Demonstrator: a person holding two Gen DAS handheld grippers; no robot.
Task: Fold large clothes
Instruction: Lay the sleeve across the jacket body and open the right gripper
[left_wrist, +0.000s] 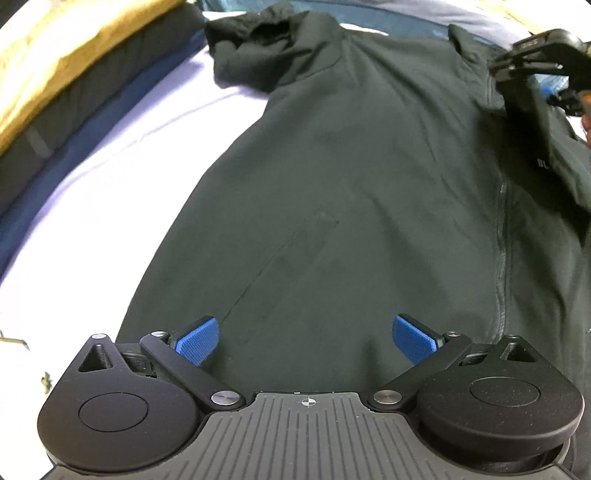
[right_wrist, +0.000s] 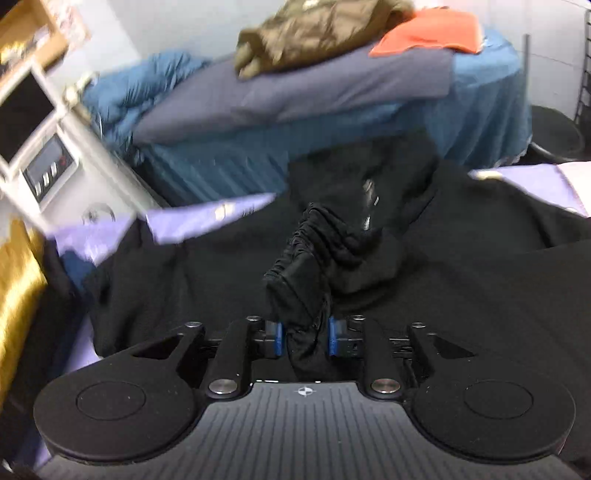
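We hold the sleeve (right_wrist: 314, 266) loosely in our right gripper (right_wrist: 306, 338) over the jacket (left_wrist: 351, 184); our left gripper (left_wrist: 306, 338) gapes empty at its hem.

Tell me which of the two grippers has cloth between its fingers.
The right gripper: a bunched sleeve of the black jacket sits between its blue pads. The left gripper stands wide open above the jacket with nothing between its fingers.
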